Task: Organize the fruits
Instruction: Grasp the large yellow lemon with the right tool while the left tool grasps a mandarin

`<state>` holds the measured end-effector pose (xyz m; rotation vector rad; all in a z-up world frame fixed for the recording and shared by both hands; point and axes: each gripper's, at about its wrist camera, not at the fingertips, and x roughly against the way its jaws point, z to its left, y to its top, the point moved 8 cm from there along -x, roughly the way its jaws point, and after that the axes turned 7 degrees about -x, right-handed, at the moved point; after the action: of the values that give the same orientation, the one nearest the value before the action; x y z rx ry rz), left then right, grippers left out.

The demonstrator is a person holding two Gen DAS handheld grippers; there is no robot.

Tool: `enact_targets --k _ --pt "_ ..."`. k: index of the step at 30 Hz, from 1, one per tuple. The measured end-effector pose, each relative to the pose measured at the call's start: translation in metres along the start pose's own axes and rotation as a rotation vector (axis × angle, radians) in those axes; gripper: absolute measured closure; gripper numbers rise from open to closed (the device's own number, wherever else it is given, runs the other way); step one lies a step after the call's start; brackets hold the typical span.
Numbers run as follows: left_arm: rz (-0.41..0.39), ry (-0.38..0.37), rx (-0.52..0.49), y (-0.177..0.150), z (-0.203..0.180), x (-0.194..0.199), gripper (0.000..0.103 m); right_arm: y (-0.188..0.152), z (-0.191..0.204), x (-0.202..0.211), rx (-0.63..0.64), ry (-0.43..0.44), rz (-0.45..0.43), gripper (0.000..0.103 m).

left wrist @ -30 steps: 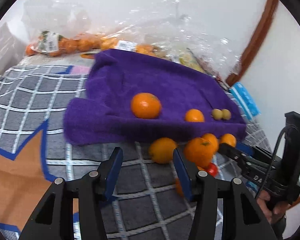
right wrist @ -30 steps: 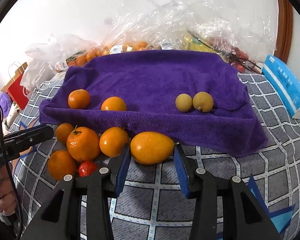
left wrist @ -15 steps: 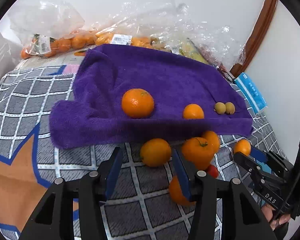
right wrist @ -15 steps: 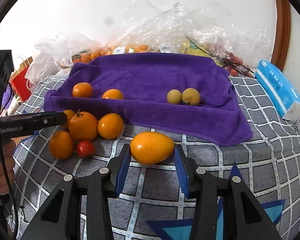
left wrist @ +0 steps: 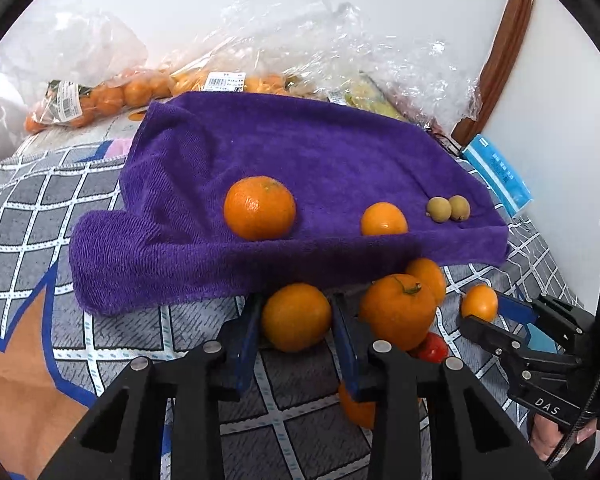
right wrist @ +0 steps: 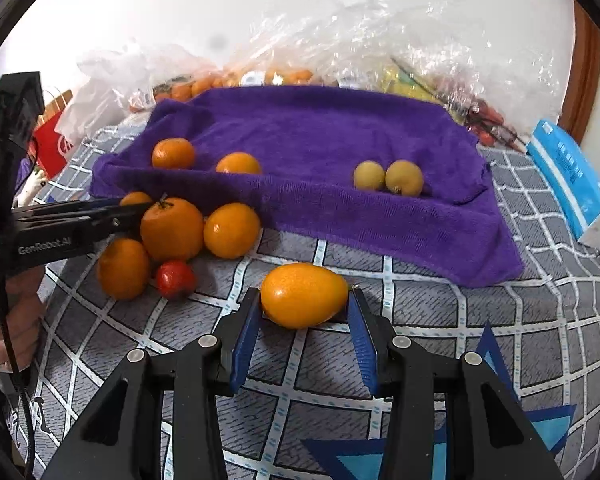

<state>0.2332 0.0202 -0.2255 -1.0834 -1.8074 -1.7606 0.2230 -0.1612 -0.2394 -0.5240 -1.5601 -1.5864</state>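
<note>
My left gripper (left wrist: 296, 320) is shut on a round orange (left wrist: 296, 317) just in front of the purple towel's (left wrist: 300, 168) hanging edge. In the right wrist view it (right wrist: 138, 210) comes in from the left, beside the loose pile. My right gripper (right wrist: 304, 312) is shut on an oval yellow-orange fruit (right wrist: 304, 295) above the checked cover. On the towel (right wrist: 320, 132) lie a large orange (left wrist: 259, 208), a smaller one (left wrist: 383, 220) and two small yellow-green fruits (right wrist: 388, 176). A stemmed orange (right wrist: 172, 229) and a red fruit (right wrist: 176, 279) sit in the pile.
Bagged oranges (left wrist: 100, 96) and crumpled clear plastic (right wrist: 360, 40) line the wall behind the towel. A blue tissue pack (right wrist: 572, 176) lies at the right, a red paper bag (right wrist: 50, 148) at the left. A person's hand (right wrist: 16, 320) holds the left gripper's handle.
My left gripper has slid forward around the round orange and closed on it. The right gripper keeps its hold on the oval fruit, now a little further back from the towel.
</note>
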Motion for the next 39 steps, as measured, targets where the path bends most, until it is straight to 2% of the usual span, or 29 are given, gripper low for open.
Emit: enact_targets --k 5,7,11,13,14,15,16,21,39 --pt "-0.021 -0.018 -0.014 0.000 -0.004 0.004 0.070 0.000 -0.001 -0.001 -0.012 0.020 0.005 0.057" --pt "-0.017 -0.016 -0.029 -0.001 -0.007 0.003 0.070 0.000 0.000 -0.003 -0.011 0.020 0.009 0.049" --pt "-0.013 -0.017 -0.036 -0.001 -0.009 0.002 0.070 0.000 0.004 -0.006 0.016 -0.016 0.012 0.045" --pt "-0.018 -0.014 -0.027 0.000 -0.007 0.003 0.070 -0.001 0.004 -0.006 0.021 -0.023 0.010 0.047" --pt "-0.021 -0.010 -0.022 0.000 -0.006 0.003 0.070 0.000 0.002 -0.005 0.014 -0.024 0.006 0.051" --pt "-0.022 -0.008 -0.019 0.000 -0.005 0.003 0.070 0.000 0.000 -0.004 0.005 -0.025 0.002 0.059" --pt "-0.024 -0.008 -0.016 0.000 -0.005 0.003 0.070 0.000 -0.002 -0.004 -0.006 -0.019 0.000 0.060" --pt "-0.040 -0.002 -0.015 0.001 -0.004 0.006 0.070 0.002 -0.007 0.001 -0.050 0.005 -0.023 0.061" --pt "-0.147 0.008 -0.042 0.010 -0.016 0.025 0.070 0.006 0.006 0.024 0.004 0.050 -0.133 0.061"
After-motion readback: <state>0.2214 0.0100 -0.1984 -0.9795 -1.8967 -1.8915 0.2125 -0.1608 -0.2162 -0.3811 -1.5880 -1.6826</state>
